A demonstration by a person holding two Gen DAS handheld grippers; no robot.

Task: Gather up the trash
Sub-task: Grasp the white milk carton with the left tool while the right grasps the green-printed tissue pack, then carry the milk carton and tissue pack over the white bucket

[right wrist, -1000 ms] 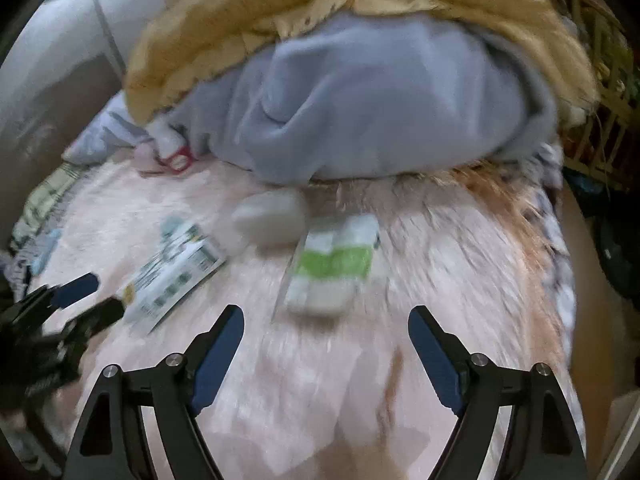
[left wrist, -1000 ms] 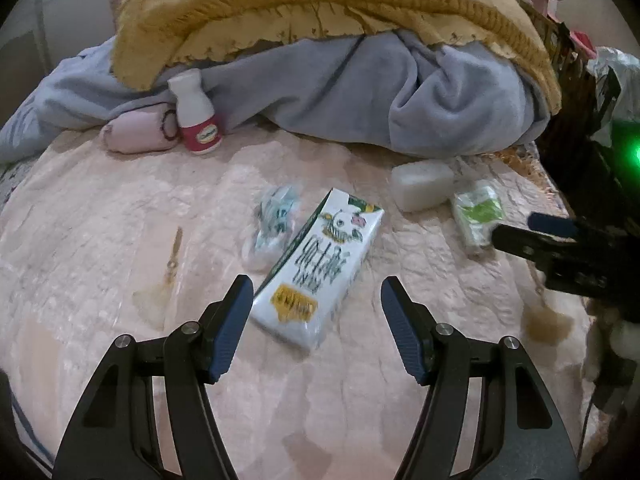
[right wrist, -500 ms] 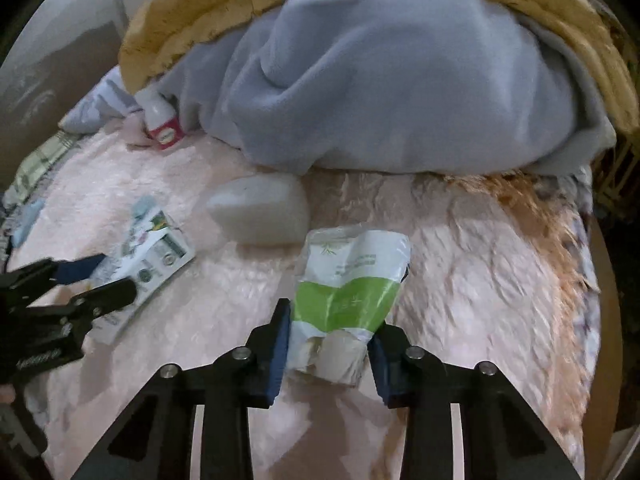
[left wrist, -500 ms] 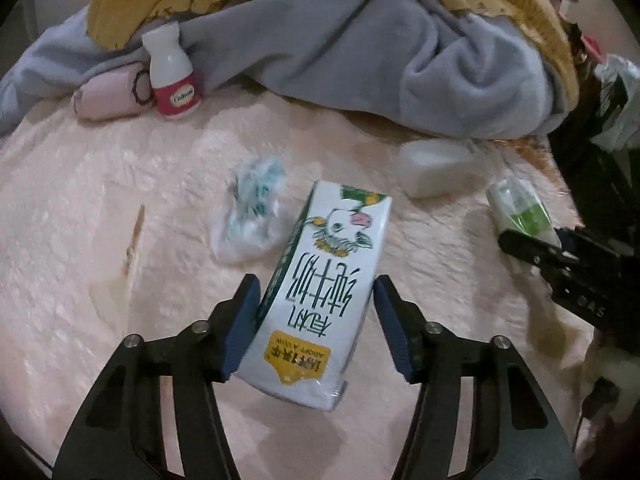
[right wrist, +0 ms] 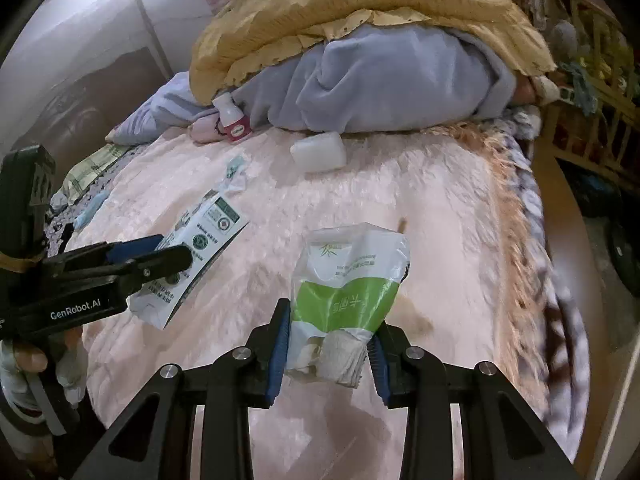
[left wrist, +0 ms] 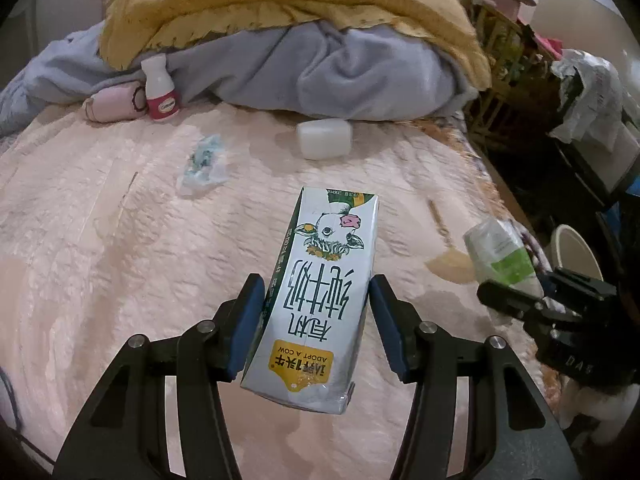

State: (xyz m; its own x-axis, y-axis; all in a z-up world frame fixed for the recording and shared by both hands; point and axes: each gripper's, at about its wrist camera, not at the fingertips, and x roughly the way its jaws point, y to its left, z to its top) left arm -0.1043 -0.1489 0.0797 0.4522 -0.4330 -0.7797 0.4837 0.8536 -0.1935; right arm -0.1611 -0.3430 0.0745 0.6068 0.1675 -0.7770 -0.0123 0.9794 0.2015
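Milk carton (left wrist: 320, 300): "ADOPT A COW", "200mL"; left gripper (right wrist: 160, 256) body: "GenRobot.AI"

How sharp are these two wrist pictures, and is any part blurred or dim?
Left wrist view: milk carton sharp, fisheye bends the bed edge, right side dark. Right wrist view: tissue pack sharp, blanket fringe smeared at right.

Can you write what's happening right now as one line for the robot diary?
left tongs: shut on milk carton | right tongs: shut on tissue pack | both lifted off pink blanket
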